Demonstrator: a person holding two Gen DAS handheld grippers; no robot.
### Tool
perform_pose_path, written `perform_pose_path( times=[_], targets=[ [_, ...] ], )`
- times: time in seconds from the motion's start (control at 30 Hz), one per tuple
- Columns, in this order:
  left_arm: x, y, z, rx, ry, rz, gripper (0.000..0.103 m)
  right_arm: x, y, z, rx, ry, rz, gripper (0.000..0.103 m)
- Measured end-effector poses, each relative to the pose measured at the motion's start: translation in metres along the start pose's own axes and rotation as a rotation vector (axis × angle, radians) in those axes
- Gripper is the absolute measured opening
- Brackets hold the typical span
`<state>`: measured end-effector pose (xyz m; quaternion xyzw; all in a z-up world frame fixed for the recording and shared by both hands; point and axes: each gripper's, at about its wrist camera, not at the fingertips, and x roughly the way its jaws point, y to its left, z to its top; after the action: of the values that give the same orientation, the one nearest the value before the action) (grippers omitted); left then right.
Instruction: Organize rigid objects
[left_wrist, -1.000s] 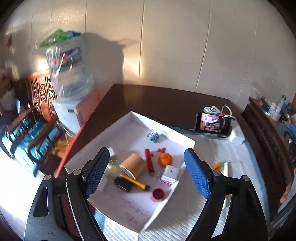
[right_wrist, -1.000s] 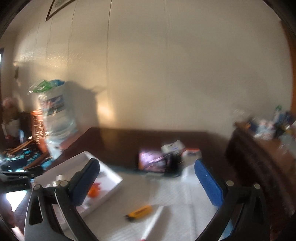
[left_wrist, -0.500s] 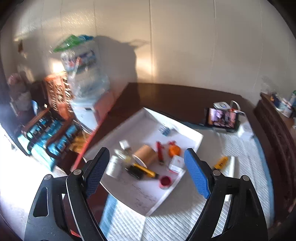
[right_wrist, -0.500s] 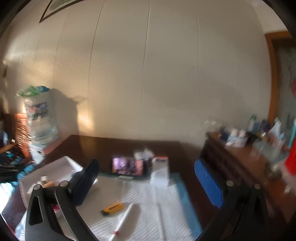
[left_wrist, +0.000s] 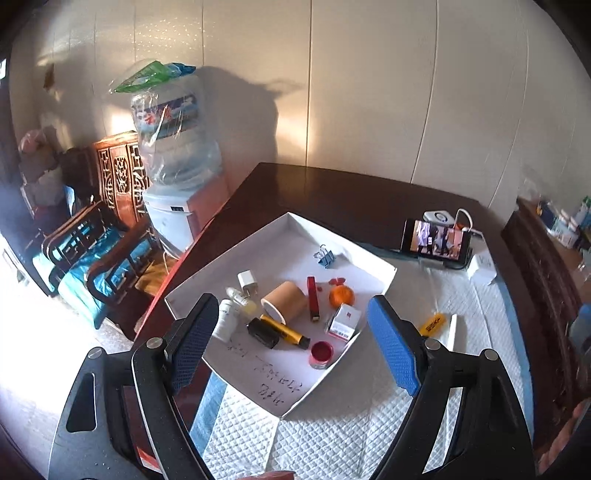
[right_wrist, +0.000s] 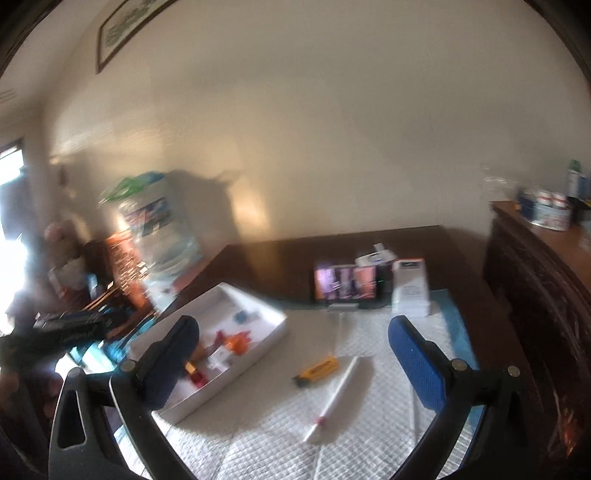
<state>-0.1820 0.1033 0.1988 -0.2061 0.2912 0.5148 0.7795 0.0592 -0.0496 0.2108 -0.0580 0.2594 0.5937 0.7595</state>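
Observation:
A white tray (left_wrist: 373, 258) on the padded mat holds several small items: a cardboard tube (left_wrist: 284, 301), a yellow marker (left_wrist: 284, 328), an orange ball (left_wrist: 341, 295), a red jar (left_wrist: 321, 352), a small white box (left_wrist: 345, 319), a blue binder clip (left_wrist: 325, 256). My left gripper (left_wrist: 291, 343) is open and empty, high above the tray's near side. A yellow cutter (right_wrist: 317, 369) and a white pen (right_wrist: 336, 398) lie on the mat right of the tray (right_wrist: 273, 332). My right gripper (right_wrist: 295, 365) is open and empty above them.
A phone on a stand (left_wrist: 437, 240) and a white box (right_wrist: 410, 291) stand at the mat's far edge. A water dispenser (left_wrist: 173, 177) and wooden chairs (left_wrist: 92, 251) are left of the table. A dark cabinet (right_wrist: 535, 295) is at the right.
Both grippers rose and pulled back from the table, so more of the tray and mat shows. The right view swung back toward the tray. Nothing was picked up.

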Motion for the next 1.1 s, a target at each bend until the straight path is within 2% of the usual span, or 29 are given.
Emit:
perform_pose_path(
  times=[0.13, 0.3, 0.4, 0.53, 1.1],
  targets=[
    [0.003, 0.003, 0.000, -0.001, 0.012, -0.001, 0.084, 0.003, 0.009, -0.003, -0.033, 0.019, 0.002, 0.103],
    [0.005, 0.006, 0.001, -0.011, 0.019, -0.008, 0.084, 0.005, 0.005, -0.003, -0.009, 0.027, -0.008, 0.103],
    [0.013, 0.006, 0.001, -0.008, 0.050, 0.034, 0.084, 0.006, 0.004, -0.003, -0.003, 0.034, -0.014, 0.103],
    [0.022, 0.007, -0.003, -0.017, 0.099, 0.030, 0.084, 0.006, 0.005, -0.004, -0.006, 0.039, -0.017, 0.103],
    [0.022, 0.004, -0.003, -0.007, 0.100, 0.011, 0.084, 0.009, 0.001, -0.006, 0.016, 0.063, -0.023, 0.103]
  ],
)
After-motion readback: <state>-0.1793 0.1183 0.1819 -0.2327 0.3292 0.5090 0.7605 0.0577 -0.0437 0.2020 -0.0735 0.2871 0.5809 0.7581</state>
